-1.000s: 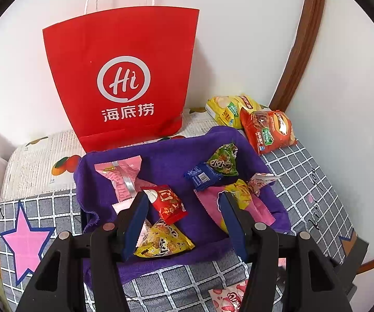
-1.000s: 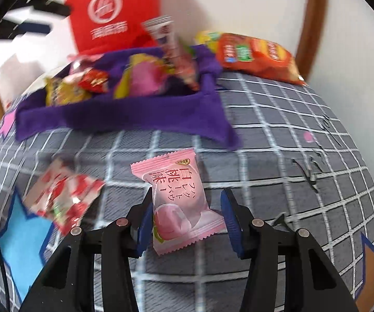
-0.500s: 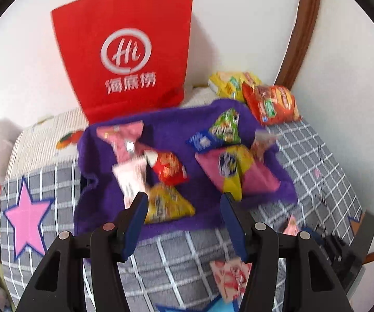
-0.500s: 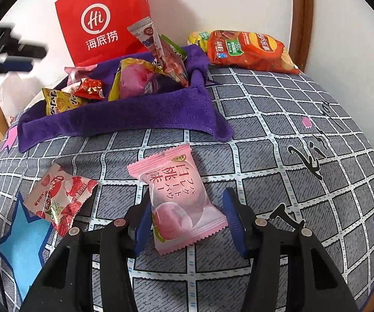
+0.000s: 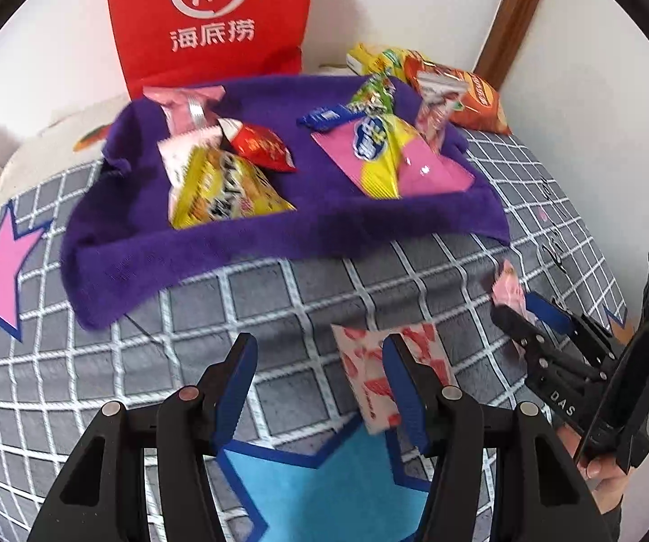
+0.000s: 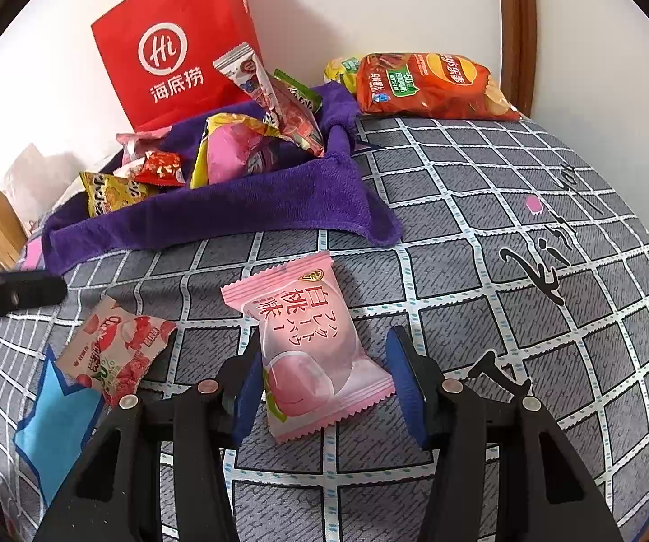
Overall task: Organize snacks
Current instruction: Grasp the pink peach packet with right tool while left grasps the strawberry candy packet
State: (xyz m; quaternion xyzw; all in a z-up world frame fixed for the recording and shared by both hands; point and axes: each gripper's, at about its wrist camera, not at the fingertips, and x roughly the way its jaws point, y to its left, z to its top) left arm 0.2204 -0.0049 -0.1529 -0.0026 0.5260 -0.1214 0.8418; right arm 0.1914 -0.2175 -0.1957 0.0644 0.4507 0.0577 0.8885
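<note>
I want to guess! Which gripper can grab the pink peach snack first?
The right gripper: its open jaws already sit either side of the pink peach snack. The left gripper is nearer the strawberry packet.

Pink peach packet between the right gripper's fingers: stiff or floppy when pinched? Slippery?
The pink peach packet looks puffed and sealed, so it would probably give under the pads rather than hold shape. Its glossy film suggests it may slide. It lies flat on the soft checked cover and looks light, so a push would likely skid it. The right gripper straddles it, jaws open.
</note>
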